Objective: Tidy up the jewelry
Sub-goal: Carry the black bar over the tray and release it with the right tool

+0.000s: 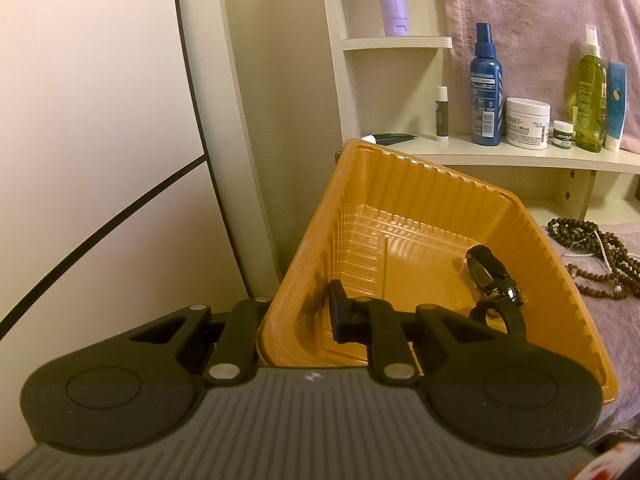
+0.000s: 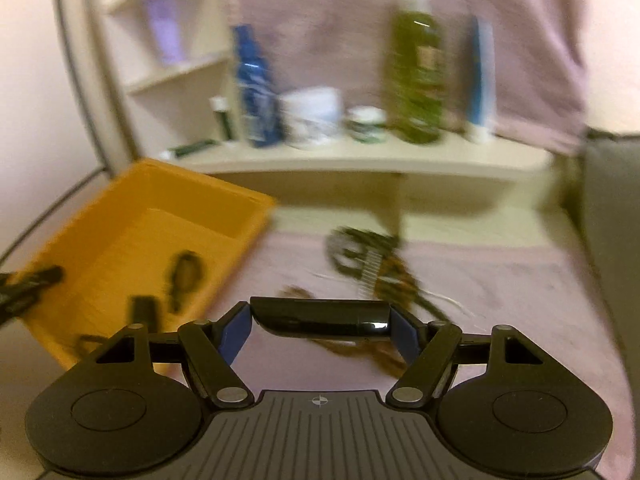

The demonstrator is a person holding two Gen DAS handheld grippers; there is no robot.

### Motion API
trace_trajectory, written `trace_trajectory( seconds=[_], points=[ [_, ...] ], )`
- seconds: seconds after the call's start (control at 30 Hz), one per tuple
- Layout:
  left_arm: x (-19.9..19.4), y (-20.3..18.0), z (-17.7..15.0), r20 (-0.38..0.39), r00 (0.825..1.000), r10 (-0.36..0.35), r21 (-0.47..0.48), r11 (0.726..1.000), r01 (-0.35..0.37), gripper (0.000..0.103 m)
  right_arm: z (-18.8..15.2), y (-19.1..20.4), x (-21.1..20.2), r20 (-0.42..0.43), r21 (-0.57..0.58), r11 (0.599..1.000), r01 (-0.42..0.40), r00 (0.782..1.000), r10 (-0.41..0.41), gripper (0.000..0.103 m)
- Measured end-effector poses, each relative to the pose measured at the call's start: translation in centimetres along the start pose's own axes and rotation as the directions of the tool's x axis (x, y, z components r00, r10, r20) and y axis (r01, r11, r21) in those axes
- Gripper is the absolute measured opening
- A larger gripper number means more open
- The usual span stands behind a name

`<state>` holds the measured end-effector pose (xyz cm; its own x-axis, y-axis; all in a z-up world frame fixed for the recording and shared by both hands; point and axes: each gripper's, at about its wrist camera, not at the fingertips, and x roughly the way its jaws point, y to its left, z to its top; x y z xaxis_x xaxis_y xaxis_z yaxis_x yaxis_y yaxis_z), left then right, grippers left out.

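My left gripper (image 1: 296, 312) is shut on the near wall of the orange plastic tray (image 1: 380, 200), one finger outside and one inside. The tray is tipped up at an angle. A black watch (image 1: 492, 276) lies inside it on the right. My right gripper (image 2: 320, 320) is shut on a glossy black curved bangle (image 2: 320, 316), with the blue pads (image 2: 234, 336) against its two ends, above the pink cloth. In the blurred right wrist view the tray (image 2: 160, 184) sits to the left with dark pieces (image 2: 184, 276) in it. A tangle of brown bead strands (image 2: 372, 256) lies beyond the bangle.
Bead necklaces (image 1: 600, 248) lie on the pink cloth (image 1: 624, 360) right of the tray. A cream shelf (image 1: 520, 156) behind carries a blue spray bottle (image 1: 486, 92), a white jar (image 1: 527, 122) and a green bottle (image 1: 590, 92). A mirror edge (image 1: 192, 80) stands at the left.
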<state>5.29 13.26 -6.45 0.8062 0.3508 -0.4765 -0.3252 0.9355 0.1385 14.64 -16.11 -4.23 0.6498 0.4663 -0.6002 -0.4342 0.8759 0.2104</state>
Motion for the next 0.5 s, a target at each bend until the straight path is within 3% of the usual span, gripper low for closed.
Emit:
trace_trajectory(
  seconds=[0.17,0.33,0.5],
  points=[
    [-0.1,0.0,-0.1,0.001,1.000,0.000,-0.008,1.000,0.000,0.016,1.3,4.0,1.8,-0.012,-0.046,0.983,-0.178,0.984,0.178,0.073],
    [-0.1,0.1,-0.1,-0.001,1.000,-0.005,-0.016,1.000,0.005,0.016,1.7,8.2,4.7,-0.051,-0.104,0.941,-0.323,0.946,0.319,0.073],
    [0.1,0.4,-0.1,-0.003,1.000,-0.010,-0.031,0.999,0.010,0.016,1.7,11.7,7.2,-0.073,-0.204,0.906,-0.371,0.928,0.364,0.073]
  ],
)
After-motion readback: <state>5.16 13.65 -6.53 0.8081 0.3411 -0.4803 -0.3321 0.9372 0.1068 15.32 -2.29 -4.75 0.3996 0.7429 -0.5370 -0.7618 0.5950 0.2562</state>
